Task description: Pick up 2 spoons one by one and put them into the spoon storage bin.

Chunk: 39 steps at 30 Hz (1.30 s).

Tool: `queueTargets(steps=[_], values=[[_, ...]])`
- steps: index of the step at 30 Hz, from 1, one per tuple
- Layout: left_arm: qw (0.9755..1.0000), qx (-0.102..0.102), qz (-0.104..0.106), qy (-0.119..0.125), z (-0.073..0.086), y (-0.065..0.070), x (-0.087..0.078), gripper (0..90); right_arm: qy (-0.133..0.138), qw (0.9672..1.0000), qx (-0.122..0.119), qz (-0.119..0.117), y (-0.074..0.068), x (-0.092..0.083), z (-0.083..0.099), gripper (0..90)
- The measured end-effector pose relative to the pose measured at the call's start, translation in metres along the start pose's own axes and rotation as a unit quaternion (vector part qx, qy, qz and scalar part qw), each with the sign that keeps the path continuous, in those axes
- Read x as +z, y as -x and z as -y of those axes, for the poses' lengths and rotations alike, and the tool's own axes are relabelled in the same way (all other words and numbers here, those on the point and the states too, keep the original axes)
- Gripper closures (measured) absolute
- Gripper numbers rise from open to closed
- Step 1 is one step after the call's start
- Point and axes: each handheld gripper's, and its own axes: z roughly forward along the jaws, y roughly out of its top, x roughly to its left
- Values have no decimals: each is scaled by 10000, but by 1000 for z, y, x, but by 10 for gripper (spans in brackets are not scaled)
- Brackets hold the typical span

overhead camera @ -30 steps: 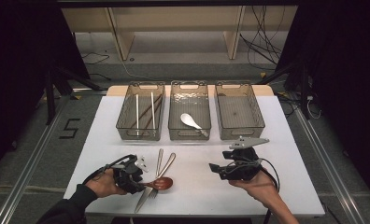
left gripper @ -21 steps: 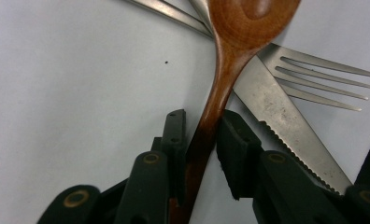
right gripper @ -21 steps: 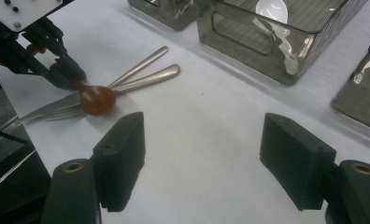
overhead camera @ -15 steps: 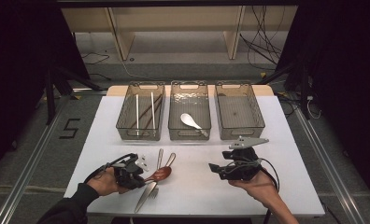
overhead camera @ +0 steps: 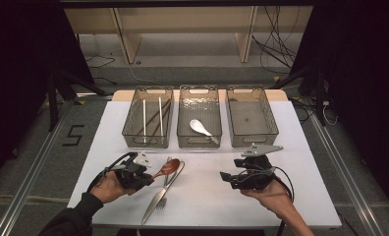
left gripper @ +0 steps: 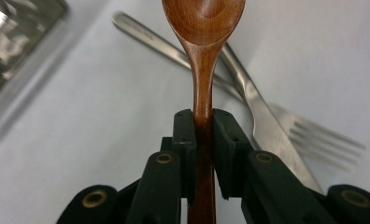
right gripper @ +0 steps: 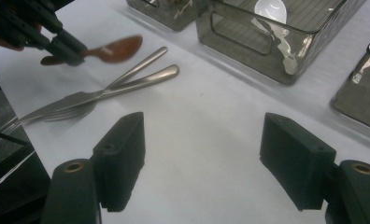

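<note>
A brown wooden spoon [overhead camera: 171,167] is held by its handle in my left gripper [overhead camera: 152,175], whose jaws have just been closing and now press on it. In the left gripper view both pads clamp the handle [left gripper: 203,123] and the bowl [left gripper: 202,28] points away, above the table. A steel knife [overhead camera: 155,201] and fork [overhead camera: 165,189] lie crossed on the white table beside it. My right gripper [overhead camera: 225,177] stands open over bare table at the front right, with nothing between its pads [right gripper: 211,154]. From there the spoon [right gripper: 115,49] shows at the far left.
Three clear bins stand in a row at the back: the left one [overhead camera: 133,132] holds chopsticks, the middle one [overhead camera: 198,142] a white spoon [overhead camera: 200,127], and the right one [overhead camera: 254,140] nothing. The table's front edge is near both hands.
The left gripper closed on the wooden spoon's handle and lifted it off the table; the bowl now sits higher and farther from the front edge. The right hand kept still.
</note>
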Motion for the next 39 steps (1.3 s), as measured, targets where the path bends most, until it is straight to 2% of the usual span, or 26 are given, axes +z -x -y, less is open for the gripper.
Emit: queueTargets(steps=[5,9,16,22,25,32,39], values=[[9981,-325,-17,524,-8,-6,-10,794,66,10000,38,1,0,-1,0,302],[9962,-442,34,751,-16,-9,-14,794,209,9998,65,0,1,-3,-1,295],[9947,-583,131,838,-30,-13,-11,794,428,9991,70,14,2,-8,-1,284],[9925,-735,164,961,-44,-20,-6,794,499,9987,29,6,1,-8,-1,278],[9904,-871,216,1051,-50,-26,-6,794,524,9986,-2,3,1,-9,-1,277],[9883,-1013,108,1140,-69,-41,-2,794,608,9981,-18,9,1,-10,-2,276],[9845,-1184,78,1289,-87,-54,0,794,610,9981,-37,-5,1,-10,-2,277]])
